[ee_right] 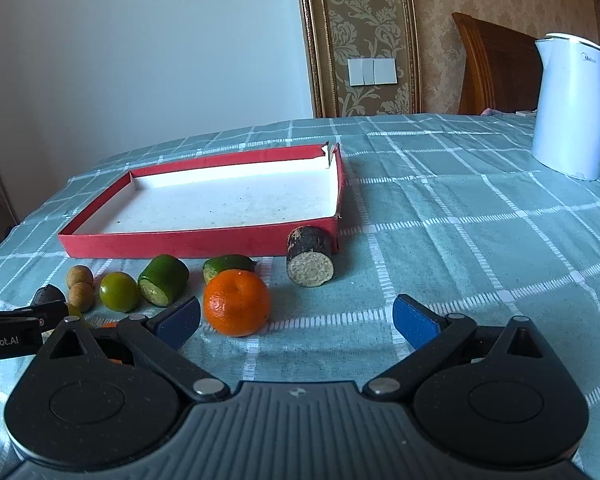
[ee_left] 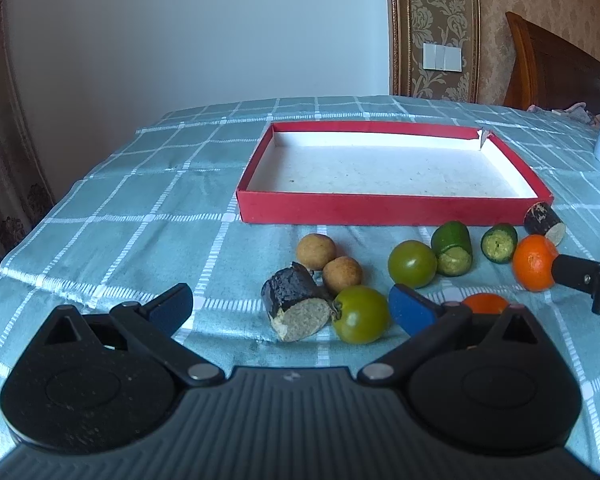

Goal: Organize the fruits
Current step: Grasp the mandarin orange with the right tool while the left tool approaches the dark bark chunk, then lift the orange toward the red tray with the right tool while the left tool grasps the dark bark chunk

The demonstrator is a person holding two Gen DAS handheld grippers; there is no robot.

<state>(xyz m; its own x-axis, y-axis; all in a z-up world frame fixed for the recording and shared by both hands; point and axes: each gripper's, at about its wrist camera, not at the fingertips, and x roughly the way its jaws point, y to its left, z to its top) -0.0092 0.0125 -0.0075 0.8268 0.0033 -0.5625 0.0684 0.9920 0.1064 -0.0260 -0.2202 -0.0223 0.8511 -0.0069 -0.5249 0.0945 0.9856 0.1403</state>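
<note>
- The checked tablecloth (ee_left: 112,208) carries everything; a white kettle (ee_right: 572,108) stands far ahead and right of the right gripper, well clear of the work.
- The red tray (ee_left: 384,210) lies ahead of both grippers with nothing in it, its long side running across the view. Every fruit sits between its near wall and the jaws, so no sorting looks done yet.
- The left gripper (ee_left: 292,306) has its jaws spread wide and holds nothing. Straight ahead, inside the gap, lie a dark-skinned cut piece (ee_left: 294,306) and a green tomato (ee_left: 360,314) touching it. The piece's long axis runs diagonally, its pale cut face turned toward the jaws.
- The right gripper (ee_right: 296,316) is likewise spread and empty. The mandarin (ee_right: 236,302) sits just ahead, left of the gap's centre and close to the left finger.
- A dark cylinder (ee_right: 310,256) lies ahead near the tray's near right corner, seemingly touching the wall, cut face toward the right jaws.
- Two green cut pieces (ee_left: 452,248) (ee_left: 499,243), a second green tomato (ee_left: 412,264) and two small brown fruits (ee_left: 316,252) (ee_left: 342,275) lie beyond the left jaws, in a loose row.
- A second orange fruit (ee_left: 485,303) peeks from behind the left gripper's right finger.
- My judgement: the right gripper is nearer the mandarin and needs only a small shift leftward to centre it; the left is already lined up on the dark piece, though the tomato beside it may get nudged.
</note>
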